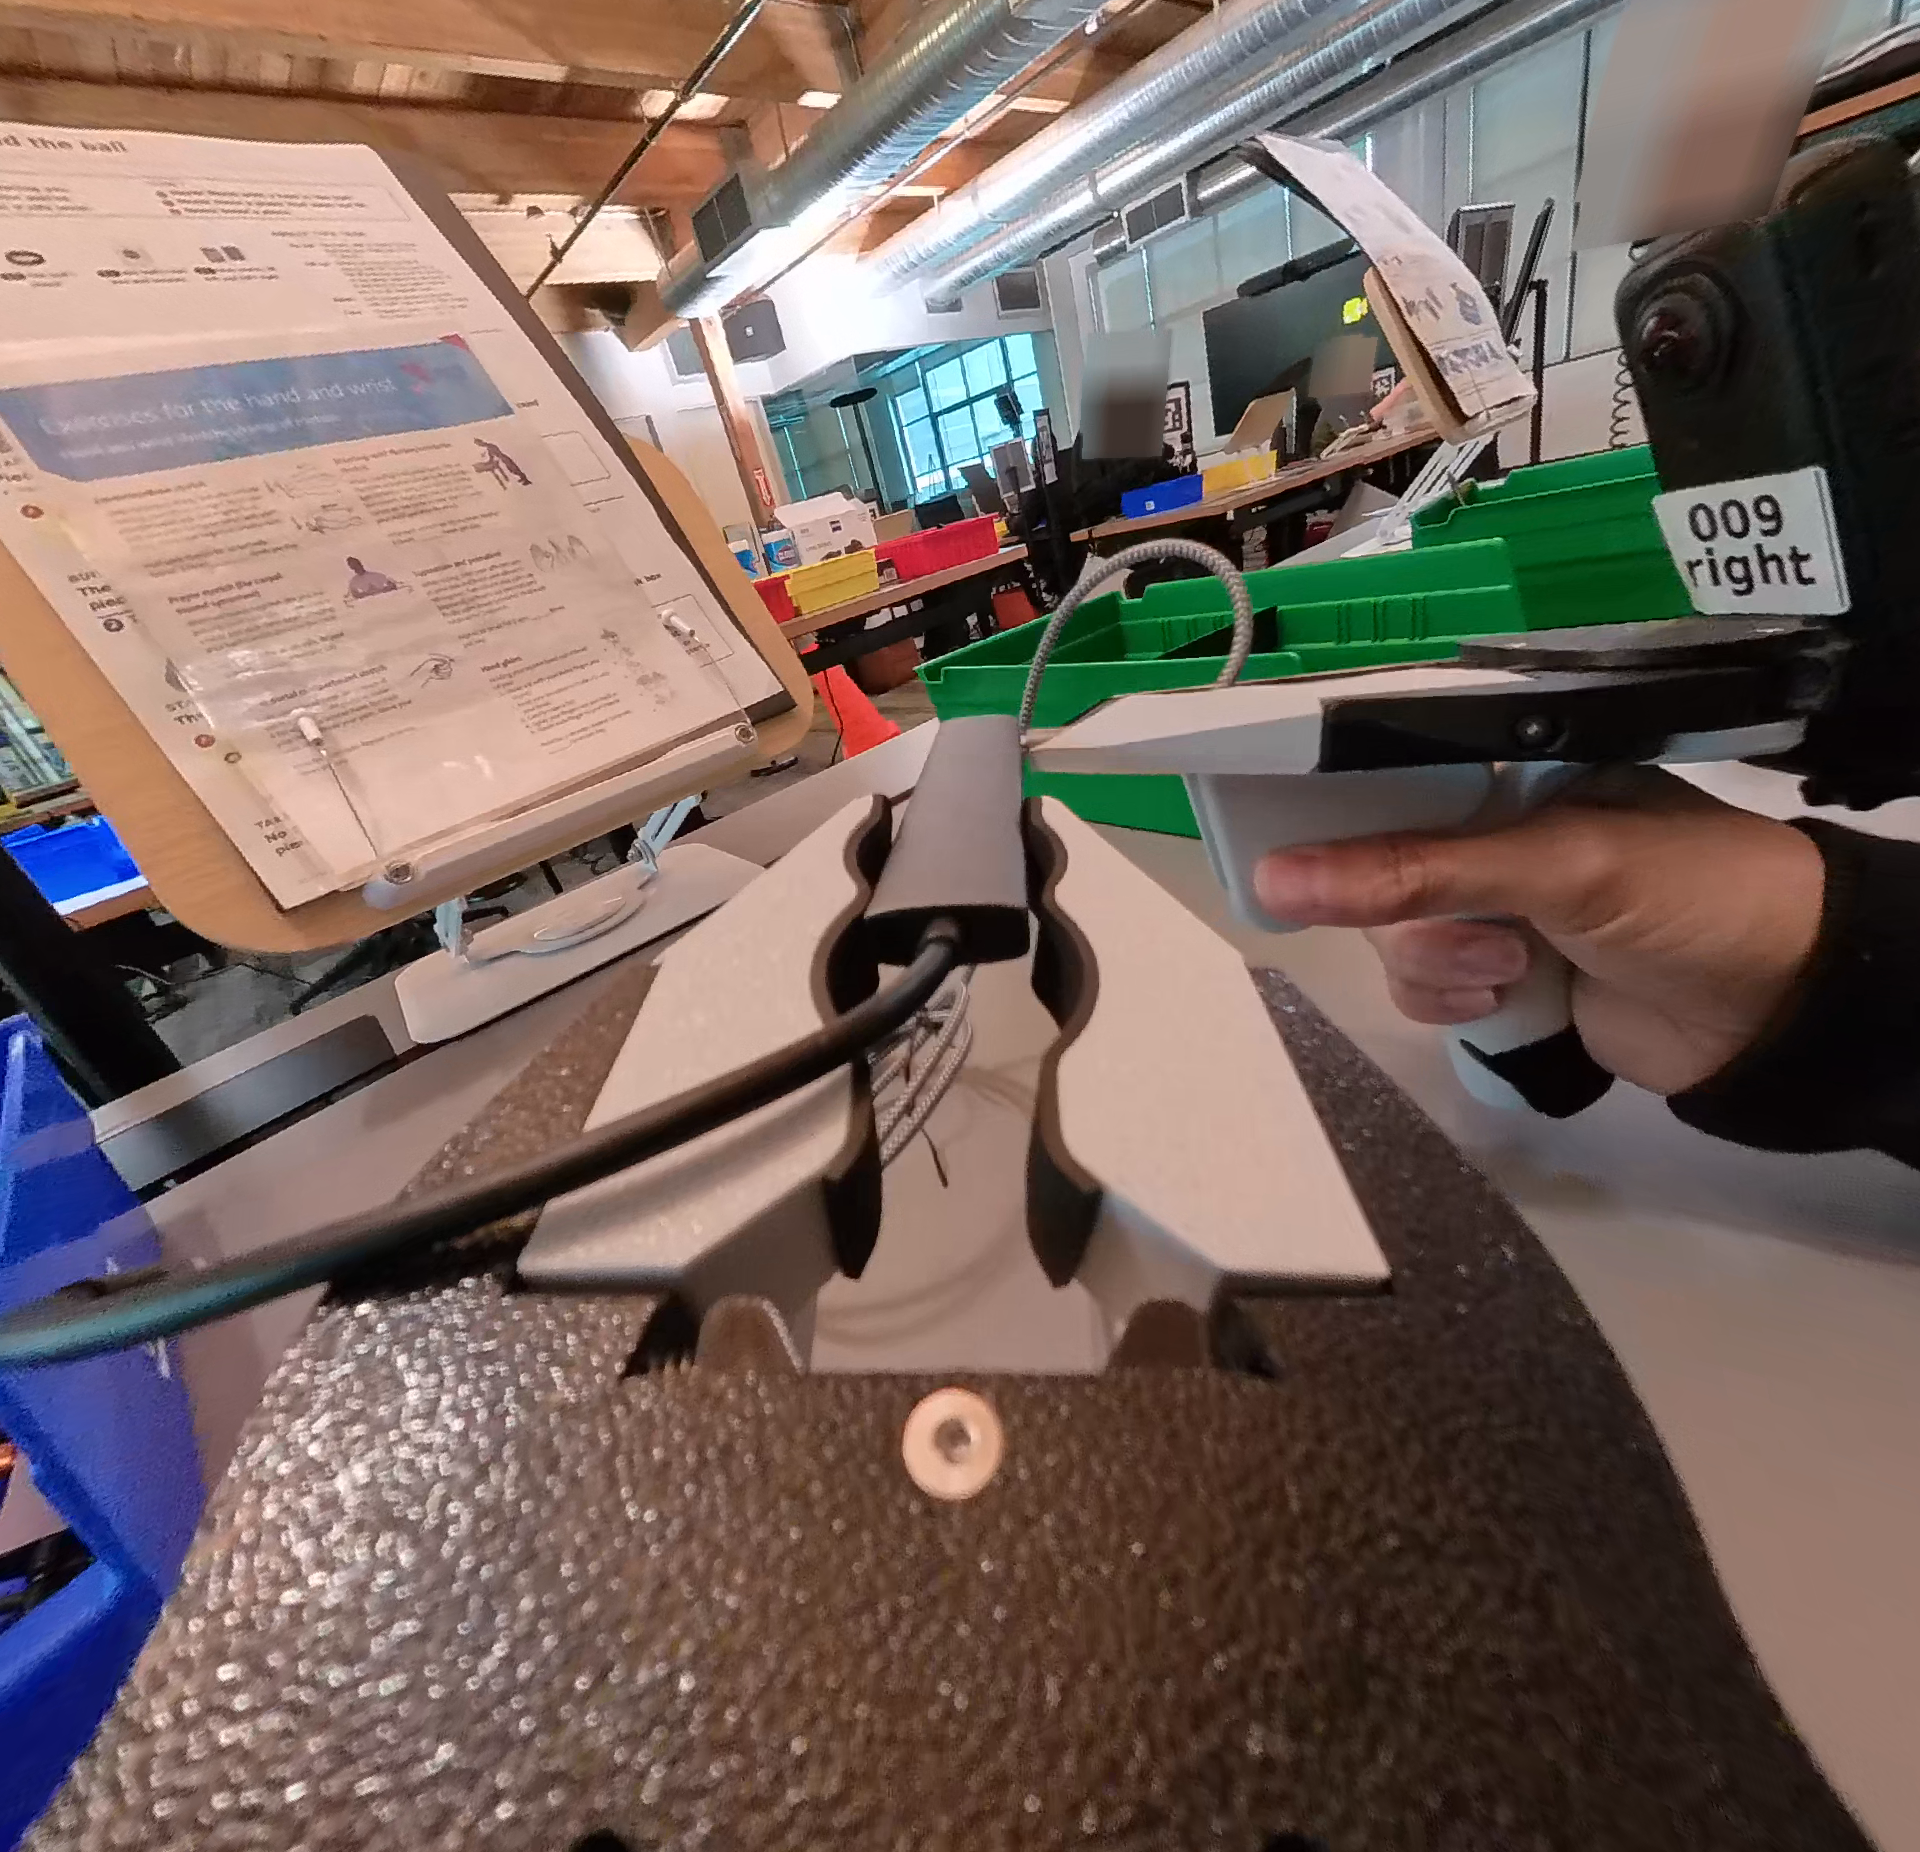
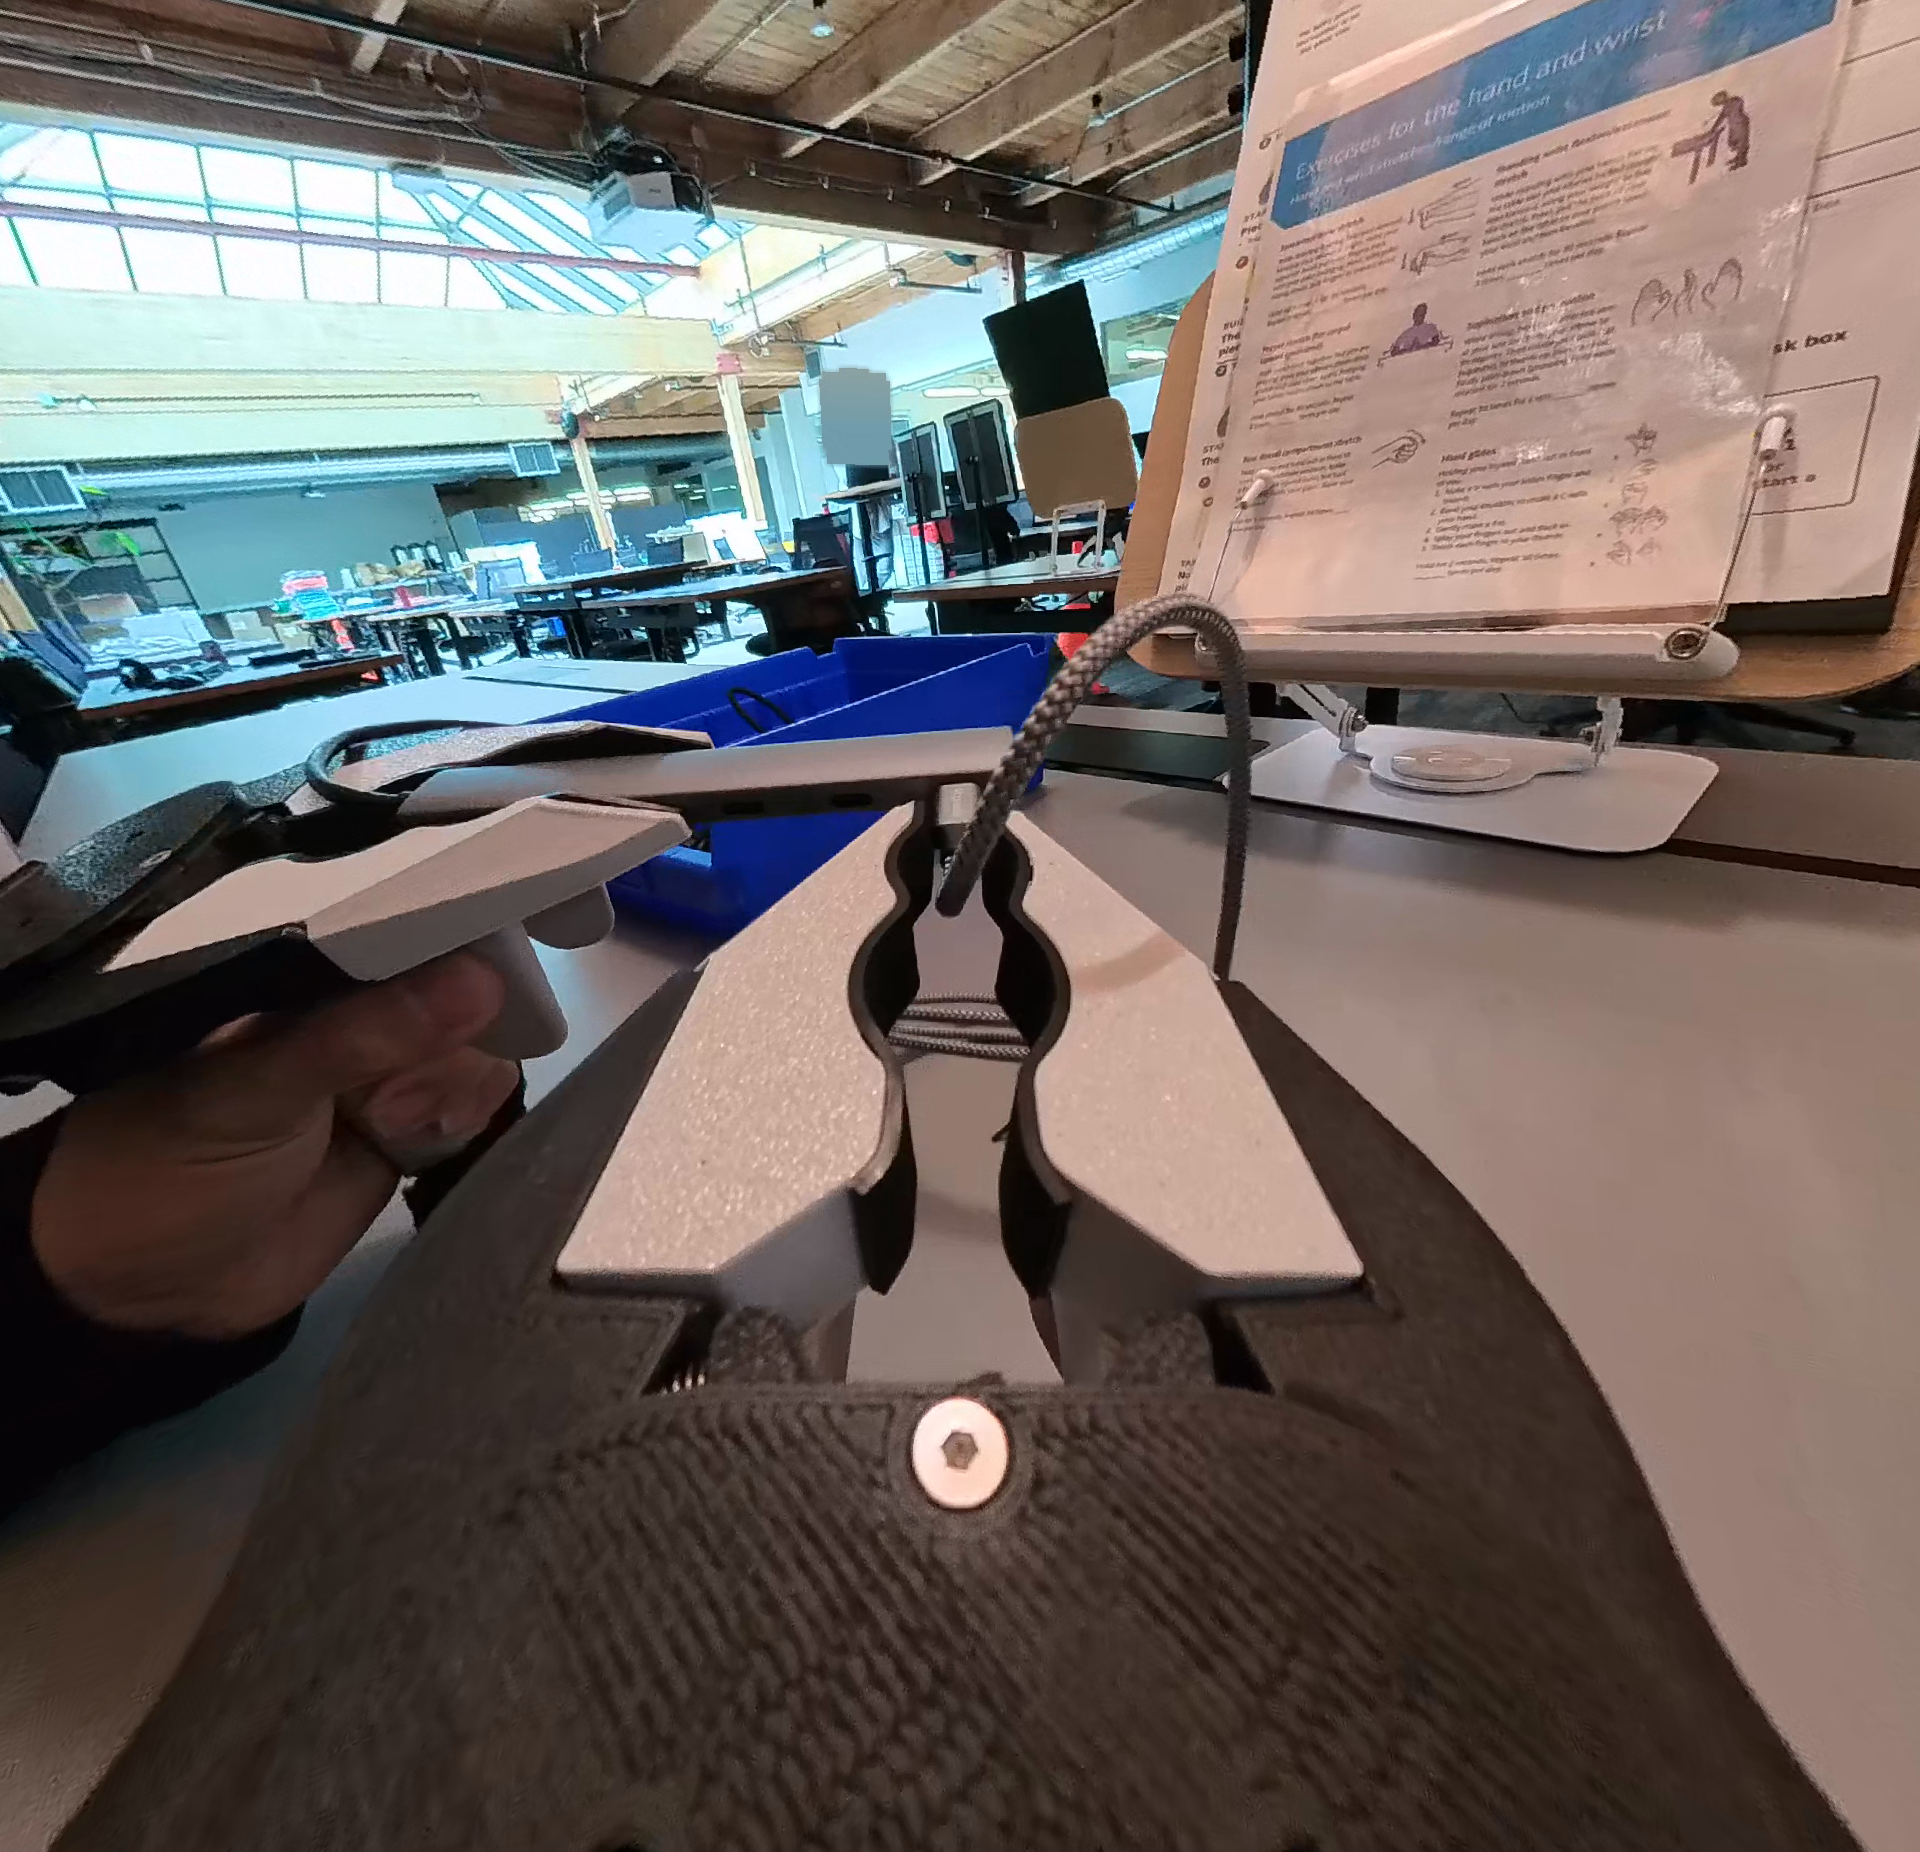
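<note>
My left gripper (image 1: 961,815) is shut on a flat grey hub (image 1: 966,826) held above the table; a thin black cable (image 1: 665,1127) leaves the hub's near end. My right gripper (image 2: 961,828) is shut on the silver plug (image 2: 956,800) of a grey braided cable (image 2: 1091,690), right at the hub's far end (image 2: 831,776). I cannot tell whether the plug sits in a port. In the left wrist view the right gripper (image 1: 1039,753) comes in from the right and the braided cable (image 1: 1143,566) arches up from its tip. More braided cable (image 2: 956,1028) lies coiled on the table below.
A tilted document stand (image 1: 364,555) with printed sheets stands on the grey table (image 2: 1558,1075); it also shows in the right wrist view (image 2: 1507,348). A green bin (image 1: 1351,618) sits behind the right gripper. A blue bin (image 2: 831,690) sits behind the left gripper (image 2: 665,789). There is about 6 cm between the tips of the two grippers.
</note>
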A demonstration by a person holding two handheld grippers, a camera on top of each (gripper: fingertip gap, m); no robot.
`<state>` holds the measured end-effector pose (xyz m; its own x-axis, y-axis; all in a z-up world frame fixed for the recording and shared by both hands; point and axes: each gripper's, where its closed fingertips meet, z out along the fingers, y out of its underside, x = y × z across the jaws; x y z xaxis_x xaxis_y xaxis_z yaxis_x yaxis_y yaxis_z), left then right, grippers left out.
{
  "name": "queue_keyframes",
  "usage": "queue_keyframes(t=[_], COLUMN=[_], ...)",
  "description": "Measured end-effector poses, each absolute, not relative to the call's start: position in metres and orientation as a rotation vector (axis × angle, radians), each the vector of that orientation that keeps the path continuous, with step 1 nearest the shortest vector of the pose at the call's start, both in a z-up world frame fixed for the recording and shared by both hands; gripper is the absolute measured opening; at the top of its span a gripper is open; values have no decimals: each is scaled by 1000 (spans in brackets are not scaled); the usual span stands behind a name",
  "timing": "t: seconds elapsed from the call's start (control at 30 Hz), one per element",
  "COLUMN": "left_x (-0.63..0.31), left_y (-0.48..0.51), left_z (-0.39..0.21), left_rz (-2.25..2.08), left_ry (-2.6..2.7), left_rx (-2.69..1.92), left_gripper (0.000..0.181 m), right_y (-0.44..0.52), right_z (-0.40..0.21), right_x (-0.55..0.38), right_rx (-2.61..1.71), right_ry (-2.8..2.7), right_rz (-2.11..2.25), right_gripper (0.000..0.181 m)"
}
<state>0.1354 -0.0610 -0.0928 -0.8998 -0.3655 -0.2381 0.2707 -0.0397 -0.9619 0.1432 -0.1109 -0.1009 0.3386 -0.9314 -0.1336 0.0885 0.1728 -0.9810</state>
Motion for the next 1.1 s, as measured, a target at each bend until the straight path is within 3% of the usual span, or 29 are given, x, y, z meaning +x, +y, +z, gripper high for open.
queue_keyframes(t=[0.27,0.4,0.57,0.83,1.1], left_x=[133,203,175,179,177], left_y=[-63,-2,-14,-26,-32], left_z=[-94,-65,-52,-85,-93], left_rz=[-1962,-1940,-1970,-1904,-1947], left_ry=[1851,1641,1620,1692,1757], left_rx=[-94,-445,-261,-235,-228], left_gripper=[23,21,19,19,20], right_y=[-111,-129,-121,-164,-274], right_z=[-107,-108,-98,28,83], right_x=[141,124,122,73,72], right_rx=[-1159,-1102,-1242,-1500,-1587], right_ry=[967,982,911,769,998], right_rz=[-864,-884,-968,-1125,-1388], right_gripper=[10,9,9,8,9])
